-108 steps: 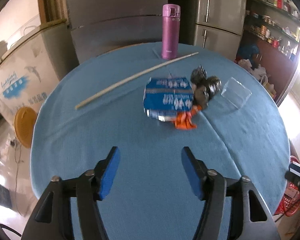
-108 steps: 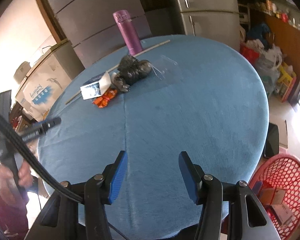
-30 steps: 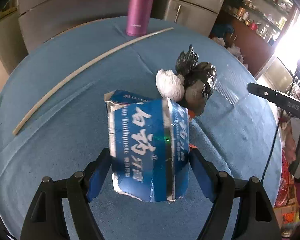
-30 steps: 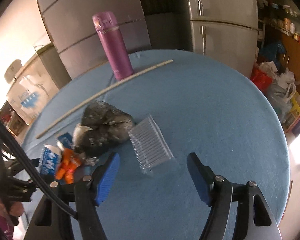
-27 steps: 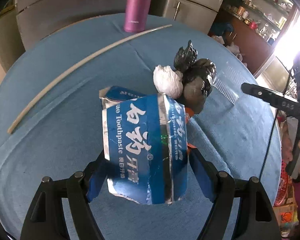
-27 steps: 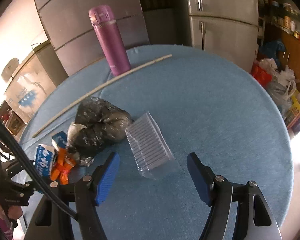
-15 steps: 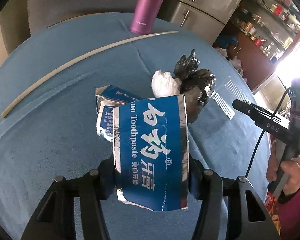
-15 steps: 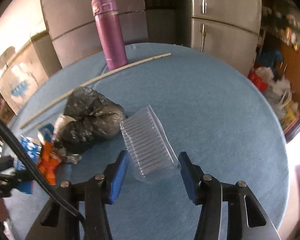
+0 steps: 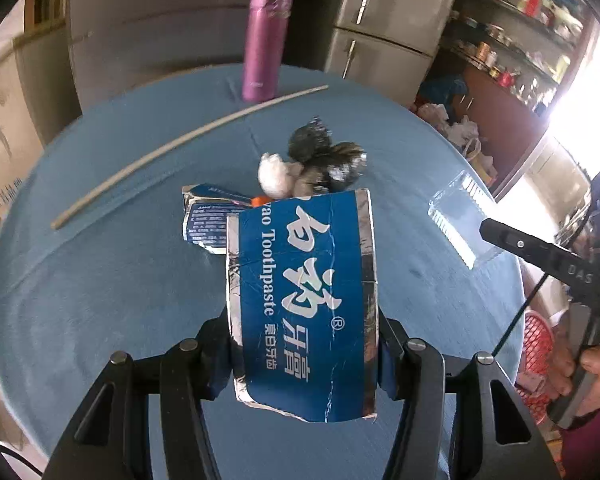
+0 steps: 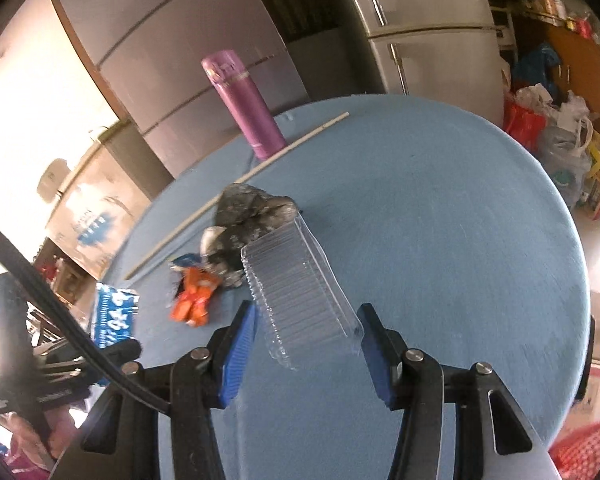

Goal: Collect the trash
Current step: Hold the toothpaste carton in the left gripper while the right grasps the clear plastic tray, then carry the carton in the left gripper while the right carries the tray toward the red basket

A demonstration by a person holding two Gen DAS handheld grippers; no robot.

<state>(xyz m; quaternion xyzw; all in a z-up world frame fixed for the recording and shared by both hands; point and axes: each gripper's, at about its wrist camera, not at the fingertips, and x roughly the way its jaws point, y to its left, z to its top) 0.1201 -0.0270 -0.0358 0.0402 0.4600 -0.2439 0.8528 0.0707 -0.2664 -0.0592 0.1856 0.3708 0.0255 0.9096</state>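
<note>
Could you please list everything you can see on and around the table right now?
toothpaste box: one, blue and silver, in the left tool
plastic tray: one, clear, in the right tool
torn box piece: one, blue, mid-table
foil bag: one, dark, mid-table
paper wad: one, white, beside the bag
wrapper: one, orange, mid-table
stick: one, pale, far side
flask: one, purple, far edge
table: one, blue, round
basket: one, red, floor
left tool: one, black and blue
right tool: one, black and blue
</note>
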